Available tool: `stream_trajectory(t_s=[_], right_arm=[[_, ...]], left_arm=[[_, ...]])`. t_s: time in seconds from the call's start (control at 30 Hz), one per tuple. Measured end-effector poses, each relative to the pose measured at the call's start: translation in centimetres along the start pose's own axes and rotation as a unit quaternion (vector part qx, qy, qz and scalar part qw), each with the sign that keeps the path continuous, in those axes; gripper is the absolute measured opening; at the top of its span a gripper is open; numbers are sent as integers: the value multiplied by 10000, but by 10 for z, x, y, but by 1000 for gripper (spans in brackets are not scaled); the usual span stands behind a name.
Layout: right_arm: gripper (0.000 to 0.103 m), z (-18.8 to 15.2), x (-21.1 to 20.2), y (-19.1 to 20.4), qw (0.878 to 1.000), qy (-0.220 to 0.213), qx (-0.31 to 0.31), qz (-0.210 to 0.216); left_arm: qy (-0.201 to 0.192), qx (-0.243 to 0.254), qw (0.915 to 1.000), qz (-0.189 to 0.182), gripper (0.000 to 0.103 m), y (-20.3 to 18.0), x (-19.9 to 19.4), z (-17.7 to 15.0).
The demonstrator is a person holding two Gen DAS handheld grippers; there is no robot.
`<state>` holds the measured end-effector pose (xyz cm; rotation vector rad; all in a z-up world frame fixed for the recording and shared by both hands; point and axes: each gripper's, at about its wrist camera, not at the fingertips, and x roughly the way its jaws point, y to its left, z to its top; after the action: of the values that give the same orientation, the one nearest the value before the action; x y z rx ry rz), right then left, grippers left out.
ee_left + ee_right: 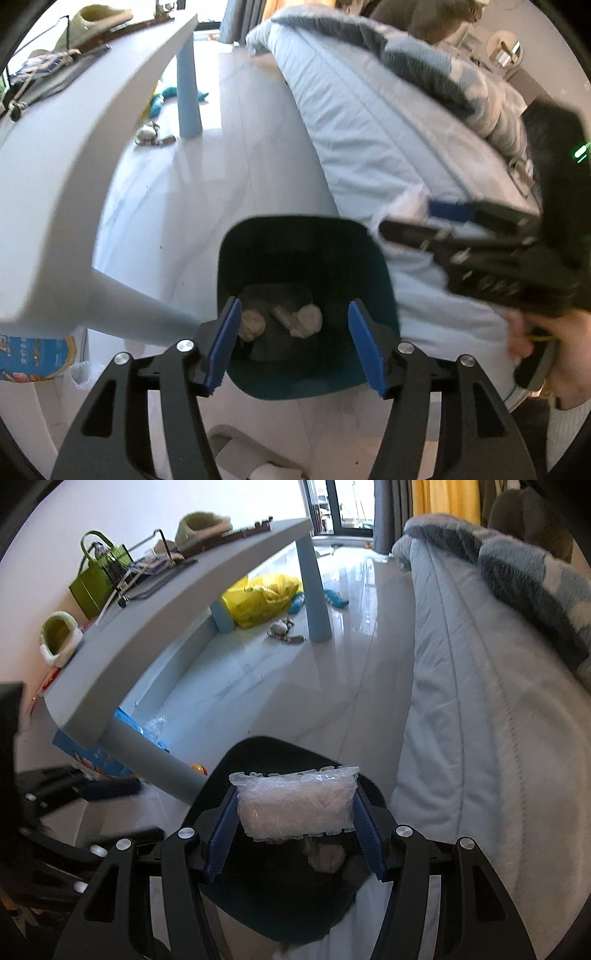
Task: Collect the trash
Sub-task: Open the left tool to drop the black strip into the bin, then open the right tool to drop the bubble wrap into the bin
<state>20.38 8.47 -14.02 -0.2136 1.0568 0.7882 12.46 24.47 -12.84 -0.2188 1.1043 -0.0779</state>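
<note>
Three crumpled wads (pixel 280 319) already lie inside bin (pixel 308 236); right gripper (pixel 295 812) clamps bubble-wrap packet (pixel 295 801) directly above bin, release pending; left gripper (pixel 291 339) hovers wide, empty, above bin

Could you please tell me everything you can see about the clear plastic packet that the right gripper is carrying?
The plastic packet is a small pillow of clear, crinkled film with sealed, bubbled edges and something whitish inside. It lies crosswise between the blue pads of the right gripper, which press on its two ends. It hangs right above the open mouth of the dark bin, touching nothing else. Crumpled paper shows in the bin below it.
</note>
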Motion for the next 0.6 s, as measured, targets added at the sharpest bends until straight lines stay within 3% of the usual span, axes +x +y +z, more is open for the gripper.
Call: stream_trajectory(t_s=[0.27,0.6], right_arm=[[60,-8,32,-1,9991,430,27,-67],[61,-24,53,12,9969,758,-201,-70]], left_arm=[[-564,-203,9982,-93,68,5,-32,11],[-1129,-23,9935,-133,71,-16,-63,25]])
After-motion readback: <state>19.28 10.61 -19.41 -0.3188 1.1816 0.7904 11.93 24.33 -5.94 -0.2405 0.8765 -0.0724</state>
